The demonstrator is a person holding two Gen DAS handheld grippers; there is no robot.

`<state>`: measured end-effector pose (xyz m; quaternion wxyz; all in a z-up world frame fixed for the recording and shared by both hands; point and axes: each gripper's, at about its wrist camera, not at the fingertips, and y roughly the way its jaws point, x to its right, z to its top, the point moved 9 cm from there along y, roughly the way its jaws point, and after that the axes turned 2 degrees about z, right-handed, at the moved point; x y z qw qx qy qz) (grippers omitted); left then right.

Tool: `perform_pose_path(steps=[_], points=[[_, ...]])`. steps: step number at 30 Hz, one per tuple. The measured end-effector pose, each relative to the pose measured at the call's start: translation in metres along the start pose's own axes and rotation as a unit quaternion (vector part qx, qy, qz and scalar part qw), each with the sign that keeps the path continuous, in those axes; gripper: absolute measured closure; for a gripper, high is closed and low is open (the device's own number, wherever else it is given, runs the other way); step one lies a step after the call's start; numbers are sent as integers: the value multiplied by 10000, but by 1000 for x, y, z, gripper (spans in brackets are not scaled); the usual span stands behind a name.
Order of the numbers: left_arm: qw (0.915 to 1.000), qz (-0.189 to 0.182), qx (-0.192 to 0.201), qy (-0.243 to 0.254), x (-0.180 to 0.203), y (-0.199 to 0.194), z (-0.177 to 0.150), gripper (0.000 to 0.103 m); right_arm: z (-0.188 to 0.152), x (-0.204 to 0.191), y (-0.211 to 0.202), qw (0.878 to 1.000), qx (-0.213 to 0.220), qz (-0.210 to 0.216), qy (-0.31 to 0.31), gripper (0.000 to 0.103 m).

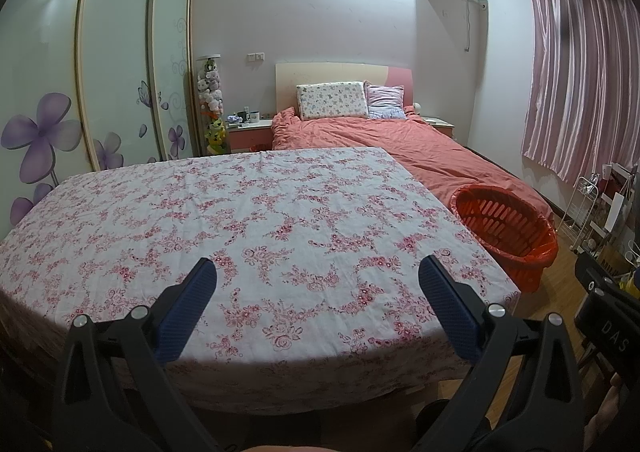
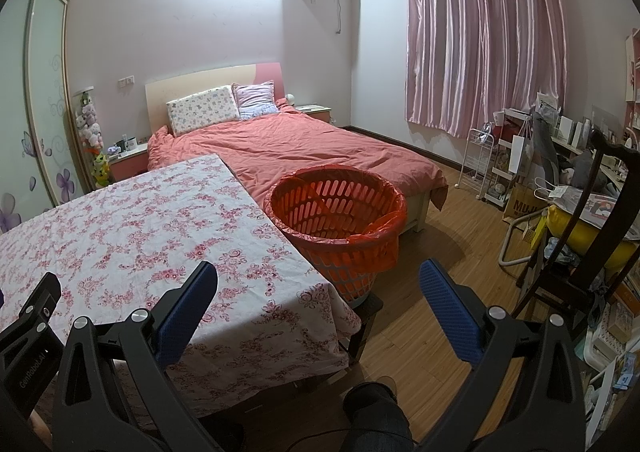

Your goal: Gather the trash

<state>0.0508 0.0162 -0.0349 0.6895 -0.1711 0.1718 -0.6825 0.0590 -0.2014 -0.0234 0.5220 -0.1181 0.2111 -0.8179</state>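
Both pairs of fingers are being held spread wide, with nothing gripped: the left gripper (image 1: pixel 316 280) over the near edge of the worktop (image 1: pixel 224 212), the right gripper (image 2: pixel 318 284) over its right corner. No trash is being shown on the cloth. The red basket (image 2: pixel 340 212) is standing just beyond the right gripper's fingers, nearer that hand; from the left it lies far right. Behind it the bed (image 2: pixel 288 148) is lying.

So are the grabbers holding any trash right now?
No. The left gripper and right gripper are both open with nothing between their fingers.
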Motion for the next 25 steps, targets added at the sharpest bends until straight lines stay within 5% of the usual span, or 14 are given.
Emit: perform_pose_path(steps=[25], points=[[10000,13,-4,5,-1,1,2,4,0,0,0,10000,-2,-4,5,3]])
